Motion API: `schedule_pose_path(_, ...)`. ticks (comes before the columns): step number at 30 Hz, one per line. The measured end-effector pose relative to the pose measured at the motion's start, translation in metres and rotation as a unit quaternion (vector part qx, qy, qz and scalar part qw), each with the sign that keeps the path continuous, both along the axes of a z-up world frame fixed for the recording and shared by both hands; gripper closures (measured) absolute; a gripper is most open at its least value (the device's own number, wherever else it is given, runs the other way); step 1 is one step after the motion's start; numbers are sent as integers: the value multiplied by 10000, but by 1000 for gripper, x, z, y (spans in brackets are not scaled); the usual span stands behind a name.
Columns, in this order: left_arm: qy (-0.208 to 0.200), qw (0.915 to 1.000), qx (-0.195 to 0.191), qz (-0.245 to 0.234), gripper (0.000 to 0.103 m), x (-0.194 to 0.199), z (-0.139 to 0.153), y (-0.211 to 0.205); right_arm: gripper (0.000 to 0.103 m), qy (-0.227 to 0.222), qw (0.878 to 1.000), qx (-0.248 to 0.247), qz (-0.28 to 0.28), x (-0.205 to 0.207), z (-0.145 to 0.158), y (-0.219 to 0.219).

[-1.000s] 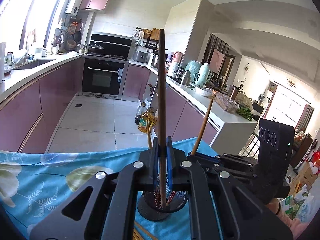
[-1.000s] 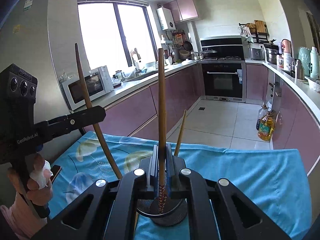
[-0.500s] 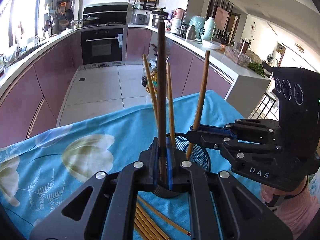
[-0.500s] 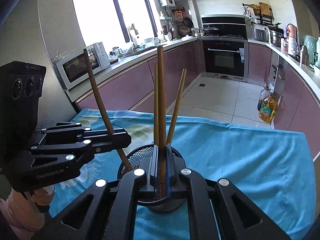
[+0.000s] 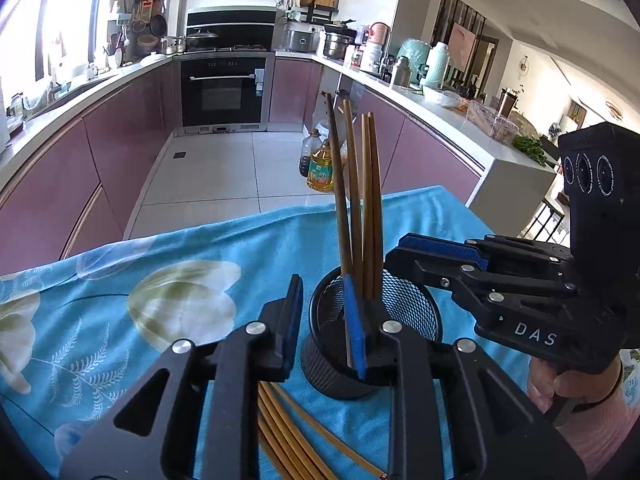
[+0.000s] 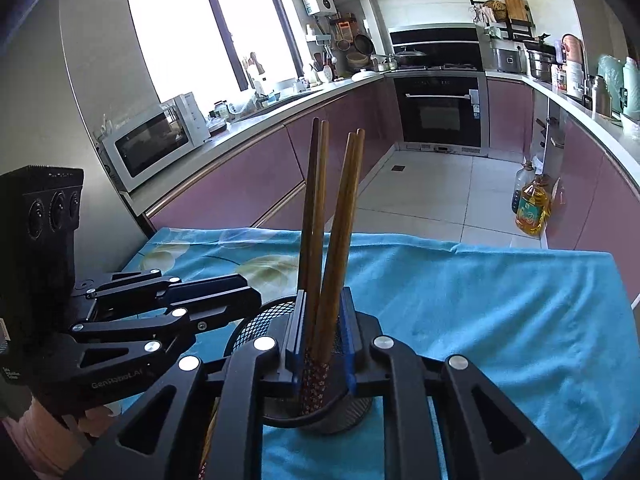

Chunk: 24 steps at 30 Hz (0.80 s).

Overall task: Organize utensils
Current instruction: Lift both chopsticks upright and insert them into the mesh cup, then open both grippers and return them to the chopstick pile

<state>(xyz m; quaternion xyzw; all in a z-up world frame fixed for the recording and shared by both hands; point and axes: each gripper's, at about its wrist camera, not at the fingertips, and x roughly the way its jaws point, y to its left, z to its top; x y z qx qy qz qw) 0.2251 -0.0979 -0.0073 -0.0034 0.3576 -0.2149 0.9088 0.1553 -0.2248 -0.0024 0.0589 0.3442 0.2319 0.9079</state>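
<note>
A black mesh holder stands on the blue cloth and holds several wooden chopsticks, upright and leaning. My left gripper is open and empty, its jaws apart just in front of the holder. My right gripper is open, its jaws on either side of the chopsticks in the holder, not clamping them. The right gripper also shows in the left wrist view, beside the holder. More chopsticks lie flat on the cloth under my left gripper.
The table carries a blue flowered cloth, whose far edge drops to the kitchen floor. Oil bottles stand on the floor beyond. Purple cabinets, an oven and a microwave line the walls.
Both grippers held one chopstick each above the holder. Both have opened, and the two chopsticks now stand in the holder with the others.
</note>
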Motion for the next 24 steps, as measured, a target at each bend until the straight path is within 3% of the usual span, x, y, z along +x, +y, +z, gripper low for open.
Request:
schedule_pose_path(5,-369,9992,-22,168,71,-30,11,16,80,-248,9996,96,89,-22,9,-2)
schedule_pose_path(7,-497,9985,-35,226,67,-44,13,25,73,-380,9990,126,183,-34,14,-2)
schedule_pose_path(11,-569,9979,54,298,63,-70,8,42,68,-504,9975,60,501,-61,14,5)
schedule_pose_path(24,545,9966,363,491,61,-106,-84,67,67,663,9931,-412,878,-82,-74,45)
